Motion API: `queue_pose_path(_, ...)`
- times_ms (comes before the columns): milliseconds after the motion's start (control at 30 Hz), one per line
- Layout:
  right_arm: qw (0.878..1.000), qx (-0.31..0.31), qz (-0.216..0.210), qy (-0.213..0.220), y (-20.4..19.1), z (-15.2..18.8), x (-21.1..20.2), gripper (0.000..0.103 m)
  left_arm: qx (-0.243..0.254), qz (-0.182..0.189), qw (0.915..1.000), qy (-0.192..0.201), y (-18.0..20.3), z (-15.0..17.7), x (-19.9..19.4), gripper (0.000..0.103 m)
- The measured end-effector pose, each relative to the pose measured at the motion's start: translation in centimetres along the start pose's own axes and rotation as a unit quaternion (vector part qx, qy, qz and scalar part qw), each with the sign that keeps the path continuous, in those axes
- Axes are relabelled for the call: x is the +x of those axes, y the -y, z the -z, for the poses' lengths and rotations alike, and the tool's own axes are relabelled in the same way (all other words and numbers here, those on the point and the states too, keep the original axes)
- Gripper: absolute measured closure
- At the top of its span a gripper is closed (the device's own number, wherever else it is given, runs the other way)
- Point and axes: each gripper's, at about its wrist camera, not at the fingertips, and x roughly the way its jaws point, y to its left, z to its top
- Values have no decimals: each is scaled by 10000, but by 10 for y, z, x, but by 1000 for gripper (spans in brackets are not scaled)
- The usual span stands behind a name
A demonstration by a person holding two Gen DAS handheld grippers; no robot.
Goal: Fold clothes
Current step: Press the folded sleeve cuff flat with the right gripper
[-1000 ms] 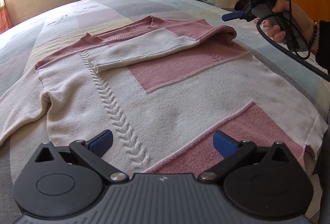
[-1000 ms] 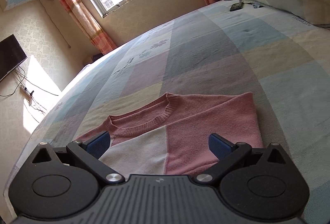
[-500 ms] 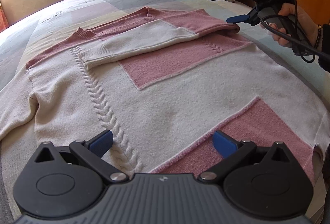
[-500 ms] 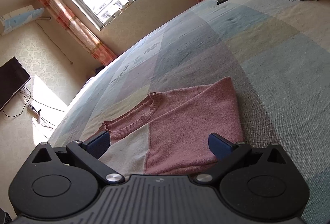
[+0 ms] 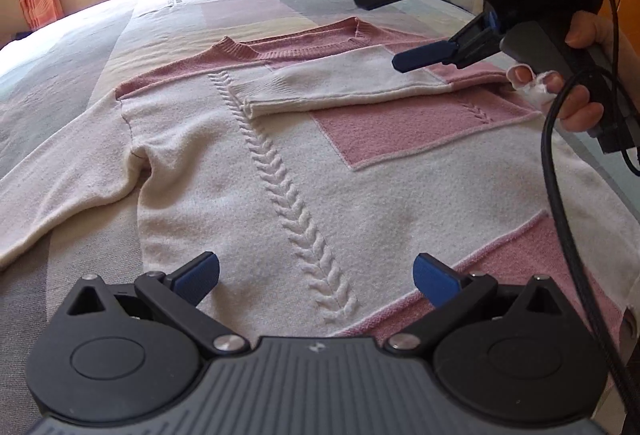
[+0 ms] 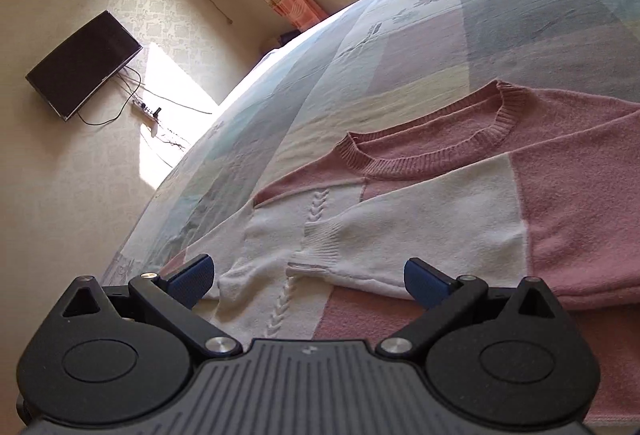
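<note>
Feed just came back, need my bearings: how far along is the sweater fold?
Early. Done: one sleeve is folded across the sweater chest. In hand: nothing; the right gripper hangs open above that sleeve, and the left gripper is open near the hem. Left: the other sleeve lies spread on the bed, and the body is unfolded.

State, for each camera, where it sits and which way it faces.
Left wrist: sits on the left gripper, low over the sweater hem, facing up the bed toward the pillows; shows the right gripper and the hand holding it.
Right wrist: sits on the right gripper, facing across the folded sleeve toward the TV wall.
Shared: sweater, folded sleeve, bed.
</note>
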Motion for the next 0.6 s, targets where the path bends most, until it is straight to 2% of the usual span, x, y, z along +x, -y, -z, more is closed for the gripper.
queue_pose_path(100,9995,-131,-57,-294,-16,5,42,0,-141,-92,9999,-19,-10,2,-2,1)
queue_pose_path(167,9997,-133,-48,-203,-20,4,58,0,-289,-139,9995,-47,-18,4,-3,1)
queue_pose_path(267,9993,165,-155,-304,-17,2,83,0,-502,-232,9985,-53,-31,6,-5,1)
queue_pose_path(367,9997,10,40,-252,-17,0,103,0,-698,-322,9970,-73,-41,8,-6,1)
queue_pose_path(600,9997,187,118,99,-14,-18,135,0,-930,-377,9949,-78,-53,10,-8,1)
